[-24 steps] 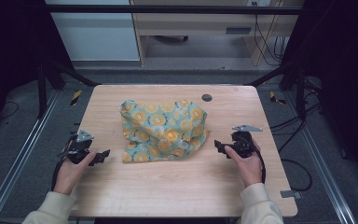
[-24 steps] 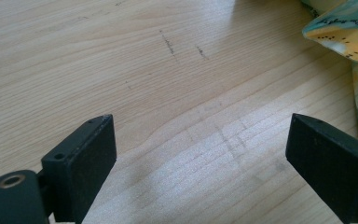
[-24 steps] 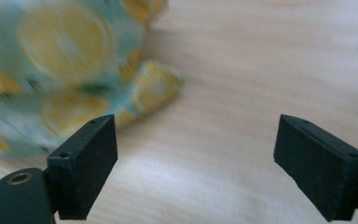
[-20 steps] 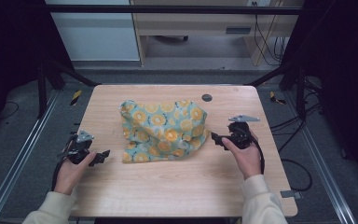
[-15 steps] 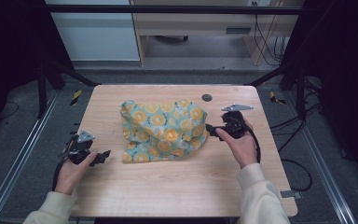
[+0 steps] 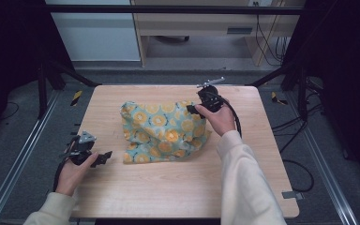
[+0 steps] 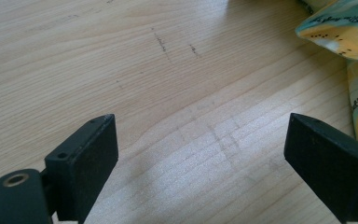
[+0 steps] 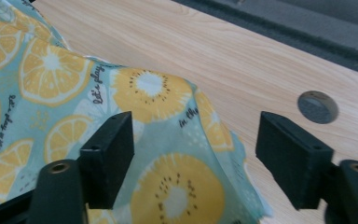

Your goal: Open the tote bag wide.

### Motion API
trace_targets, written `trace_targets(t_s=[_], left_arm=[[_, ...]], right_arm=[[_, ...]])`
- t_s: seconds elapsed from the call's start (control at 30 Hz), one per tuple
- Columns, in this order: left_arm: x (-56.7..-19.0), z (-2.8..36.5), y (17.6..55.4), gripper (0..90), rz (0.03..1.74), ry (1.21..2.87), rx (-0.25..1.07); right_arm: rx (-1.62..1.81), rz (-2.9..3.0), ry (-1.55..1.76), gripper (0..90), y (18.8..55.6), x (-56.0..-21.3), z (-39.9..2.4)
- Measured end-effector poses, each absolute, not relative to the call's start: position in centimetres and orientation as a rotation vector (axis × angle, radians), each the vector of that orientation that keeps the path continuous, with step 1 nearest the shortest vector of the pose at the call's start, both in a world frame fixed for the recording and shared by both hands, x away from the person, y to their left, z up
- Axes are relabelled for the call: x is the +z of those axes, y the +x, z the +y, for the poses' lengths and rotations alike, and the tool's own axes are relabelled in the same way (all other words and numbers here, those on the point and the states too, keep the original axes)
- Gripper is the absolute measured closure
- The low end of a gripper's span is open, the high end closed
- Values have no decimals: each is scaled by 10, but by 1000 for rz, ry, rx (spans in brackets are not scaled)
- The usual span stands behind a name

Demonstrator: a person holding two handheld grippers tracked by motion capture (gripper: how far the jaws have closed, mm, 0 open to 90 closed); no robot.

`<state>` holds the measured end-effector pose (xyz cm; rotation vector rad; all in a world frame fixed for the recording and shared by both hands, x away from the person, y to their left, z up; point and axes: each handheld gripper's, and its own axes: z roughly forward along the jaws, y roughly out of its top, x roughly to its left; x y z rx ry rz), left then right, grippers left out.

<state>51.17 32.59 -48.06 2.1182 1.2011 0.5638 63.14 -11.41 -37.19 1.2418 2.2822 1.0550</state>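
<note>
Room: dim workspace with a pale wall panel and a desk with hanging cables behind the wooden table (image 6: 168, 187); grey floor and metal rails run along both sides of it.
Surface: light wood with visible grain, and faint dark scratches just ahead of the left gripper's jaws in the left gripper view.
Cloth: crumpled turquoise fabric with an orange-slice print (image 6: 161, 131) lies in the middle of the table, directly under and in front of the right gripper, and well apart to the right of the left gripper. Small black script is printed between the fruit slices.
Right gripper: the right gripper (image 6: 193, 109) is held at the far right corner of the cloth, with the person's hand behind it. In the right gripper view (image 8: 193, 154) the jaws stand open, with a raised fold of the cloth's corner between them. The pads do not press the fabric; it holds nothing.
Left gripper: the left gripper (image 6: 104, 157) rests low over the near left part of the table, its jaws pointing toward the cloth. In the left gripper view (image 7: 200, 163) the jaws are wide apart with only bare wood between them, and a cloth edge (image 7: 349, 42) shows beyond the right jaw.
Hole: a round grey grommet hole (image 8: 318, 106) sits in the tabletop just beyond the right gripper's right jaw, near the cloth's corner but apart from it.
Sleeves: cream sleeves cover both forearms.
</note>
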Motion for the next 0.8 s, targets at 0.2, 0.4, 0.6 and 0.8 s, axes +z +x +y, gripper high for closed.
trace_targets(t_s=[0.2,0.4,0.6,0.8], left_arm=[[-480,325,511,98,1198,2113,566],[-479,325,512,101,1197,2121,564],[-477,325,511,103,1192,2116,571],[-477,324,511,112,1196,2114,579]], right_arm=[[1040,2347,1221,576,636,-377,-106],[1058,2376,1118,869,625,-374,-104],[1136,2349,1048,900,605,-360,-103],[1250,2304,946,900,567,-334,-106]])
